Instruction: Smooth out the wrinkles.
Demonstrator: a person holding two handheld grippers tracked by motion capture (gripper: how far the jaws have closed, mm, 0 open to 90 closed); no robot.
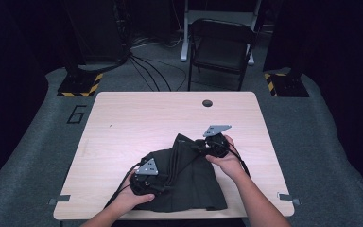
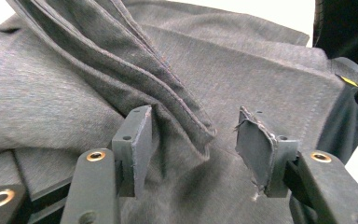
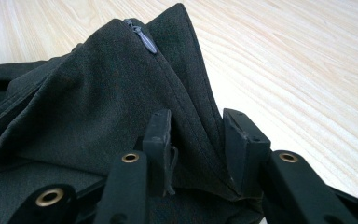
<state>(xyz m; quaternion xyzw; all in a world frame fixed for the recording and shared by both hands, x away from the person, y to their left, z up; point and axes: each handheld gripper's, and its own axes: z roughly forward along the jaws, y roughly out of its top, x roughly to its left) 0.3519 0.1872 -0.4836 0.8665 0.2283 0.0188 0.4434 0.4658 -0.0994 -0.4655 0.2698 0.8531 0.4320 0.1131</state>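
Wooden table [image 1: 123, 123], frame centre: dark zippered garment [image 1: 189, 182] bunched at its lower middle. Your right gripper [image 3: 198, 140] clenched on raised fabric ridge below zipper pull [image 3: 144, 39]. Your left gripper [image 2: 193, 140] released, jaws straddling stitched hem fold [image 2: 168, 93]. Likely folding step. Next: close left on hem before you lift.

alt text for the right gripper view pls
The right gripper pinches a raised fold of a dark garment between its two black jaws, lifting it into a peak. A small zipper pull sits near the top of the peak, and the pale wooden table stretches behind.
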